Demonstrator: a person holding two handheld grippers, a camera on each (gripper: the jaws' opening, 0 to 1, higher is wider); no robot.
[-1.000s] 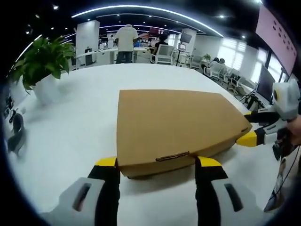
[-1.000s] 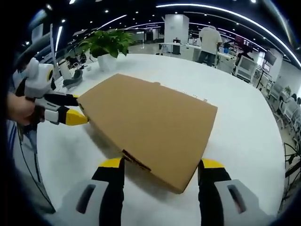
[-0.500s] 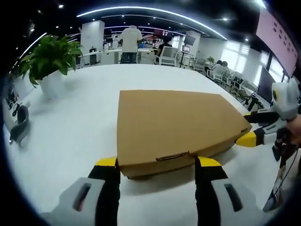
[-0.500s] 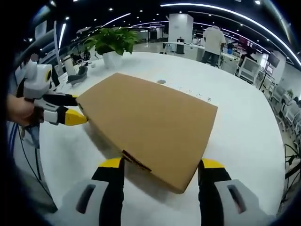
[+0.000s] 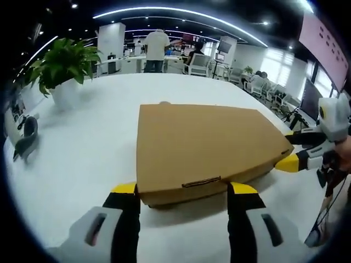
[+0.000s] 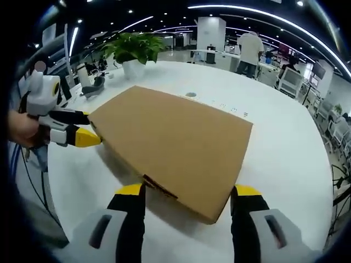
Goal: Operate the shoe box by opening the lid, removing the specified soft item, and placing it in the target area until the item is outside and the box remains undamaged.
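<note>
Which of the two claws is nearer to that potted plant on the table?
Left. The left claw sits at the cardboard box's corner on the potted plant's side. The right claw is at the box's opposite end, with the box between it and the plant.

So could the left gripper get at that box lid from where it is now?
Probably yes. The left gripper already straddles the near edge of the cardboard shoe box, jaws open either side of the lid's tab, with nothing between them.
</note>
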